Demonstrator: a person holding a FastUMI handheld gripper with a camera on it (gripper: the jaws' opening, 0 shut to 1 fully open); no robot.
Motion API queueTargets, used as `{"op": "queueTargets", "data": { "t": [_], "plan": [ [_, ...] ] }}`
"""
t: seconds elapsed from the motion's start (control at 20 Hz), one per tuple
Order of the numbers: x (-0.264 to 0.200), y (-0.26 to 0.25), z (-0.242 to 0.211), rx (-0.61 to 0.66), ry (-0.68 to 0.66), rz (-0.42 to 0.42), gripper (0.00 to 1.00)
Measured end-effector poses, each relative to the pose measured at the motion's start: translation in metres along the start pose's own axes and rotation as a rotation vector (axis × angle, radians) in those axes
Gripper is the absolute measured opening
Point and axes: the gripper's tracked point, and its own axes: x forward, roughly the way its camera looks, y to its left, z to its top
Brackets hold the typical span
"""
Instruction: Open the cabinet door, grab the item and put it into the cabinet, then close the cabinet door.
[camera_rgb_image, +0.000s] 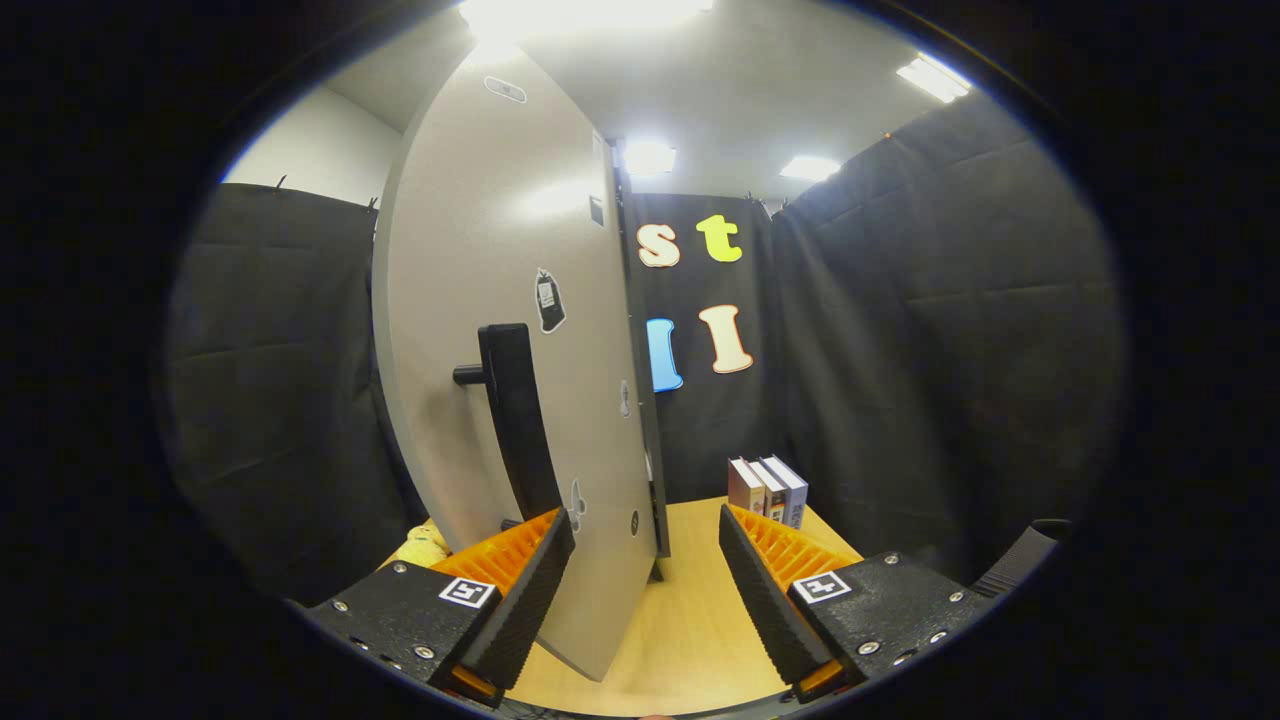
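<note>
The grey cabinet door (480, 300) stands swung out toward me, seen nearly edge-on, and its lower front edge reaches in between my fingers. Its black vertical bar handle (515, 420) is on the door's face, with its lower end just above and behind my left finger (520, 590). My gripper (645, 525) is open, fingers wide apart and pressing on nothing. A yellow soft item (425, 545) peeks out on the table behind the left finger, mostly hidden. The cabinet's inside is hidden behind the door.
The light wooden table (690, 620) runs ahead between and beyond the fingers. Three upright books (768, 490) stand at its far end, just past the right finger. Black cloth walls close the booth on both sides and behind.
</note>
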Motion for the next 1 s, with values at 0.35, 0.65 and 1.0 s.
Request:
{"op": "queueTargets", "data": {
  "t": [0.35, 0.65, 1.0],
  "plan": [
    [0.019, 0.111, -0.014, -0.026, -0.022, 0.083, 0.92],
    [0.02, 0.145, -0.017, -0.018, -0.022, 0.104, 0.93],
    [0.022, 0.149, -0.027, 0.014, 0.013, 0.108, 0.93]
  ]
}}
